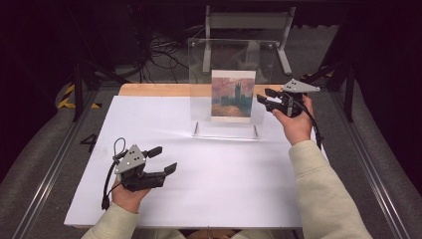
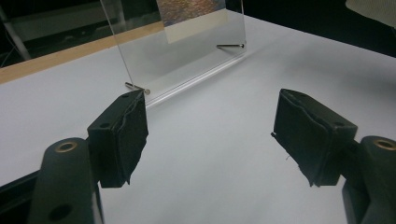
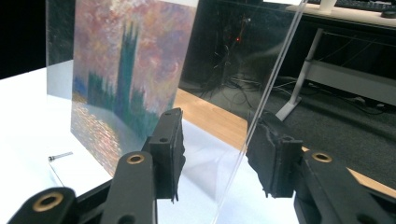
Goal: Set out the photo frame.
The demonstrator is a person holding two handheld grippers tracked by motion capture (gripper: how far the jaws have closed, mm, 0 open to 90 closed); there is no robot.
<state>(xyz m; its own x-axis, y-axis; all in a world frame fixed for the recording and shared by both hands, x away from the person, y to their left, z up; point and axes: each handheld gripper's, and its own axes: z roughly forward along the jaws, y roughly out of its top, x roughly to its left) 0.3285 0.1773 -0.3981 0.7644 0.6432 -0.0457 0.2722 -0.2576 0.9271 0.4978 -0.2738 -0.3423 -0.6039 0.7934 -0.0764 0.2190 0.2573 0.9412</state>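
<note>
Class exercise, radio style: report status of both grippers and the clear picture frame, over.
Right gripper open, jaws straddling right edge of the acrylic picture frame, pads not yet pressing. Left gripper open, empty, low over the white table. Frame upright, painting print inside. Nothing in the way.

left tongs [image 1: 165, 159] agape, right tongs [image 1: 263, 96] half-spread

Cream sleeves [image 1: 323, 199], black grippers, grey plates [image 1: 130, 158]
</note>
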